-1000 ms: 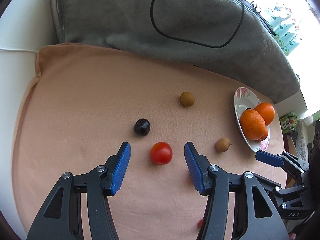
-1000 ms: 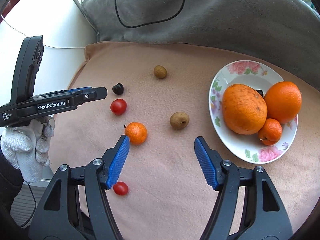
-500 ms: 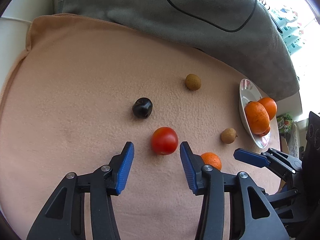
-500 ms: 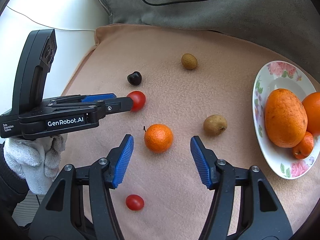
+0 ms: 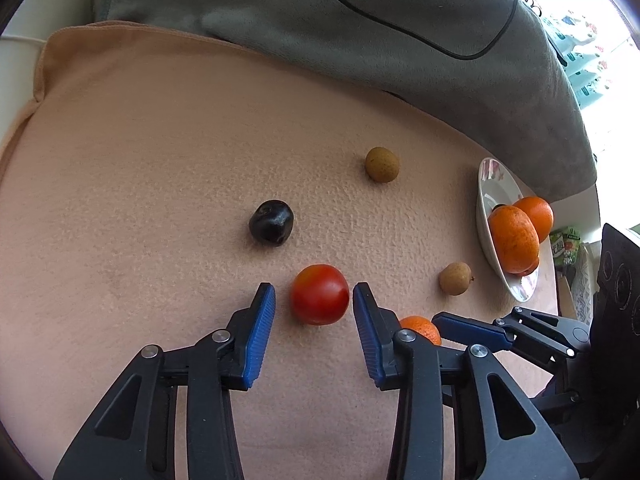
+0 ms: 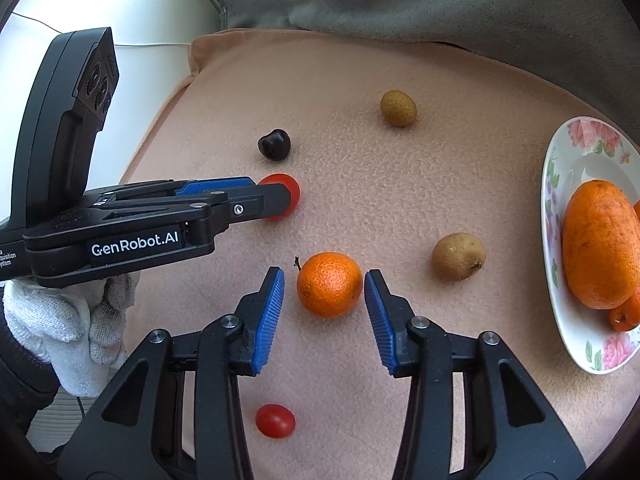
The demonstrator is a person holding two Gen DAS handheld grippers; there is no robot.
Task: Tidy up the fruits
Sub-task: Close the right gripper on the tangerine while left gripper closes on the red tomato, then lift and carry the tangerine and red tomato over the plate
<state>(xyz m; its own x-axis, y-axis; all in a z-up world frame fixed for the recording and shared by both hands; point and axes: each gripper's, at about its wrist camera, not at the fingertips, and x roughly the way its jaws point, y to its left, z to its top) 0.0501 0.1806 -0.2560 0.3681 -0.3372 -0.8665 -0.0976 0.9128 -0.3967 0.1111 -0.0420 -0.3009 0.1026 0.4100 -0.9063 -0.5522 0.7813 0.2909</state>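
Here both pairs of fingers straddle their fruit. In the left wrist view the left gripper [image 5: 314,298] has the red tomato [image 5: 319,294] squarely between its blue fingers [image 5: 262,322], with a thin gap showing on each side. The jaws are closing, but the pads do not yet press on the skin. The tomato is nearly round, so no long axis matters; it lies straight ahead along the fingers, resting on the peach blanket [image 5: 160,160].

The right gripper [image 6: 324,294] brackets the small tangerine [image 6: 329,284] the same way: fingers spread just wider than the fruit, closing, with slivers of blanket visible on either side, so nothing is pinched. Its short stem points up and to the left, clear of the pads.

Each hand is plainly nearer its own fruit, and the two grippers sit close together; the left one's tip crosses the right wrist view just above the tangerine.

Further out lie a dark cherry-like fruit [image 5: 272,222], two brown longan-like fruits [image 6: 398,108] [image 6: 458,256] and a second small tomato [image 6: 275,421] near the right gripper's base. The flowered plate [image 6: 560,320], holding oranges [image 6: 600,244], sits well to the right, probably the destination.
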